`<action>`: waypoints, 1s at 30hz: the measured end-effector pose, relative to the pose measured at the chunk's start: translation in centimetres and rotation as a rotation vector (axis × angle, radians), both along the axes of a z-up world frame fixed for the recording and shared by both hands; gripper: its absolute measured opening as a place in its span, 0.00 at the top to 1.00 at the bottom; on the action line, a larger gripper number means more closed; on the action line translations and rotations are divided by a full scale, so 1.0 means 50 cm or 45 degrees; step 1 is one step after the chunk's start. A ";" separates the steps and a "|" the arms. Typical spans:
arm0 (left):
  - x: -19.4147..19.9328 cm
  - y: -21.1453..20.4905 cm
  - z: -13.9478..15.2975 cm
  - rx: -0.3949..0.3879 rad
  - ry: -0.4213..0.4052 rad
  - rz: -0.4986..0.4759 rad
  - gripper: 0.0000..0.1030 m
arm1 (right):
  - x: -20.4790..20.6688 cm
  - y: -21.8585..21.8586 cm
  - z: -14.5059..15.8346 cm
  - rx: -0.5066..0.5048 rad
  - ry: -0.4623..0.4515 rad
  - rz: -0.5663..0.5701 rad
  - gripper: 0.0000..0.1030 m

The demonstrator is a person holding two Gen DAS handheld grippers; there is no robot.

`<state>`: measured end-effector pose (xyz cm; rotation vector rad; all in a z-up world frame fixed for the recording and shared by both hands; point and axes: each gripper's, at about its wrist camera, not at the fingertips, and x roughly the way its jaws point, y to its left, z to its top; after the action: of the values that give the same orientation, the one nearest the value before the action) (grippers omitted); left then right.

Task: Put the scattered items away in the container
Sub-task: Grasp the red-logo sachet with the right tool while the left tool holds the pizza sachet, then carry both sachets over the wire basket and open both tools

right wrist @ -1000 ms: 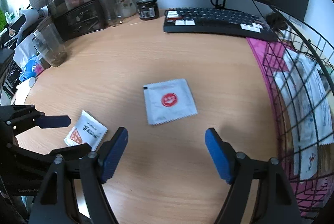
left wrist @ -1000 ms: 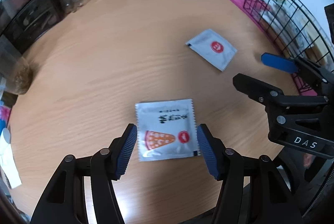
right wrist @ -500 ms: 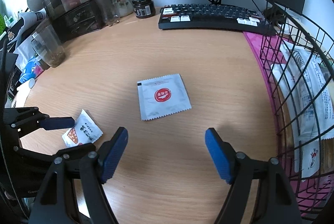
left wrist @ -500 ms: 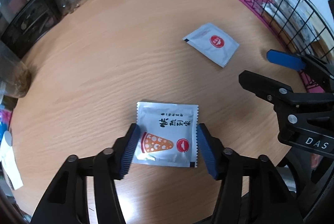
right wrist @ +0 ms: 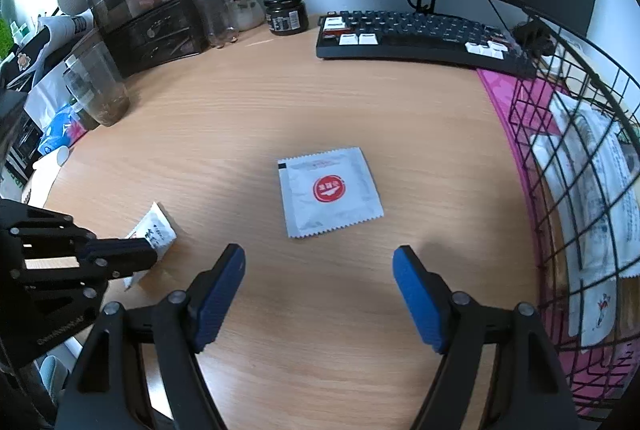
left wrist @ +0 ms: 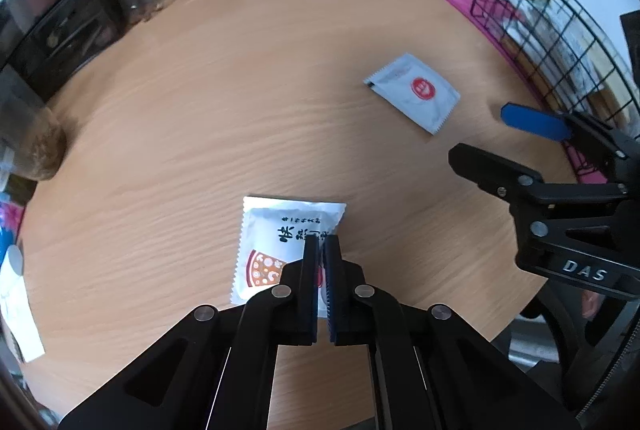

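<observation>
Roughly upright pizza-print sachet, pinched edgewise.

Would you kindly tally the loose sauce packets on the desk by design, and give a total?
Packet with pizza-slice picture: 1
Packet with round red logo: 1
Total: 2

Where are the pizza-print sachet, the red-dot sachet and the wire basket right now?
pizza-print sachet (left wrist: 267, 230): left wrist view, upper white area left of its printed text.
red-dot sachet (right wrist: 329, 188): right wrist view, the red round logo.
wire basket (right wrist: 538, 165): right wrist view, its near wire wall.
</observation>
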<state>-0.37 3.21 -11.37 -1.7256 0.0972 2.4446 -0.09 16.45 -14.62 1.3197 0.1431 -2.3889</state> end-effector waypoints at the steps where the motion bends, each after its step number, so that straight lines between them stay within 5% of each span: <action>1: 0.000 -0.007 0.003 0.005 -0.001 0.001 0.98 | -0.003 -0.004 -0.001 0.003 -0.003 0.001 0.23; 20: -0.078 -0.090 0.035 0.061 -0.013 0.065 0.98 | -0.131 -0.043 -0.045 0.138 -0.044 0.018 0.21; 21: -0.080 -0.091 0.033 0.063 -0.014 0.066 0.98 | -0.130 -0.045 -0.045 0.157 -0.041 0.022 0.25; 25: -0.085 -0.097 0.031 0.060 -0.008 0.088 0.98 | -0.126 -0.046 -0.034 0.193 -0.024 0.015 0.85; 26: -0.086 -0.095 0.030 0.062 -0.012 0.082 0.98 | -0.124 -0.049 -0.034 0.193 -0.028 0.026 0.93; 30: -0.080 -0.089 0.038 0.066 -0.001 0.078 0.98 | -0.111 -0.060 -0.033 0.245 -0.017 0.031 0.97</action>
<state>-4.38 -1.26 -9.47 -1.7331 -0.0188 2.4662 -5.63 13.44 -16.29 1.4093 0.3916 -2.3939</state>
